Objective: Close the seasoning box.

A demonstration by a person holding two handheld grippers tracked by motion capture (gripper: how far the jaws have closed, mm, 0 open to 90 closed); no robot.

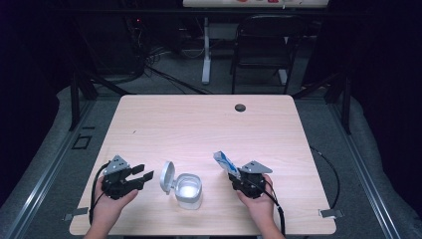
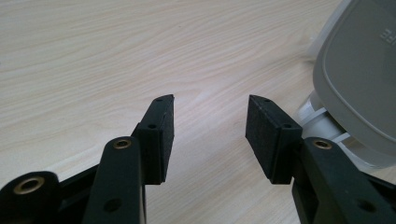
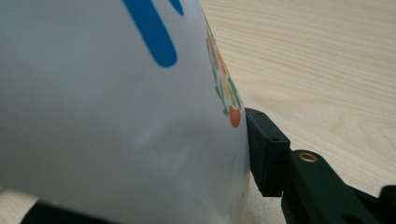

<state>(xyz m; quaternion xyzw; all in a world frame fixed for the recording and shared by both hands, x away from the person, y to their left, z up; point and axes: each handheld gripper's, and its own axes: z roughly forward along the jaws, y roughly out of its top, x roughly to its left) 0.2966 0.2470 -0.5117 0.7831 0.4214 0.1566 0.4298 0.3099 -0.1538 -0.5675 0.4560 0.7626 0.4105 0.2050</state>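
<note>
Gripping a white pouch (image 1: 224,162) with blue markings, the right gripper (image 1: 238,175) holds it between its jaws above the bench (image 1: 199,124); in the right gripper view one pad presses the pouch's edge. The left gripper (image 1: 141,175) rests with jaws wide and nothing between them, just beside the open white container (image 1: 188,190) and its raised lid (image 1: 167,177).

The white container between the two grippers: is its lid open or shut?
Open. The white container has its lid swung up on its left side, leaving the interior exposed.
</note>
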